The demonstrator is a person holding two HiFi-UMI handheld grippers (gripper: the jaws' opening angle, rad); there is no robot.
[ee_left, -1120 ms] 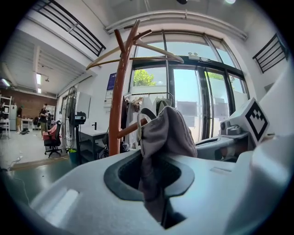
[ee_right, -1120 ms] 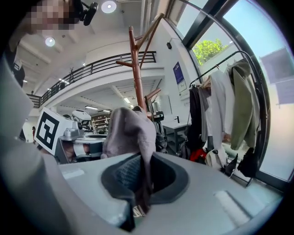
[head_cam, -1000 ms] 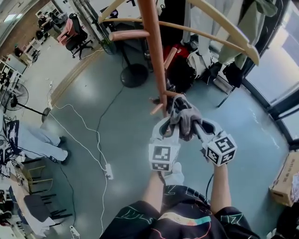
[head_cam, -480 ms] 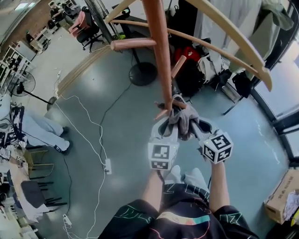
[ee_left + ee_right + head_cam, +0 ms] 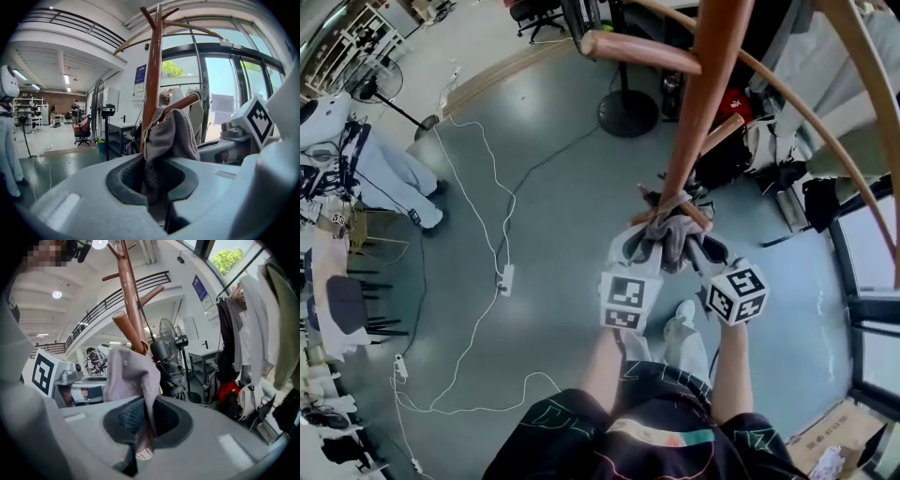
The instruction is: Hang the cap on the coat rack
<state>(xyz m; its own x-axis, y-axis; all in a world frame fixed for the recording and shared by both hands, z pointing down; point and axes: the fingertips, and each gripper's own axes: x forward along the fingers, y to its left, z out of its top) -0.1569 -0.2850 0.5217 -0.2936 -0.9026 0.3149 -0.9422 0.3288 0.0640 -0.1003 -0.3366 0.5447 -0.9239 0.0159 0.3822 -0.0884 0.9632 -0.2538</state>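
A: Where is the cap (image 5: 668,236)?

B: It is pinched by both tools. The left gripper (image 5: 154,176) squeezes one edge of the cloth. The right gripper (image 5: 145,423) squeezes the other edge. Both are closed tight on it.

A: Which way does it go from the fingers?

B: Straight ahead and up. It stands tall out of the fingers, so its long way runs from the fingers up to the coat rack (image 5: 703,94).

A: Is it on the peg (image 5: 180,104) yet?

B: I don't think so. The top of the cap is right at the peg, maybe touching it. But the round end of the peg pokes out above the cloth.

A: Which way does the peg point?

B: It slants up from the pole (image 5: 129,291), toward the gap between the two tools. Neither hand looks nearer to it.

A: So what does the move need?

B: I think the cap must go up past the fingers and over that round end. I can't tell which way its hollow side faces.
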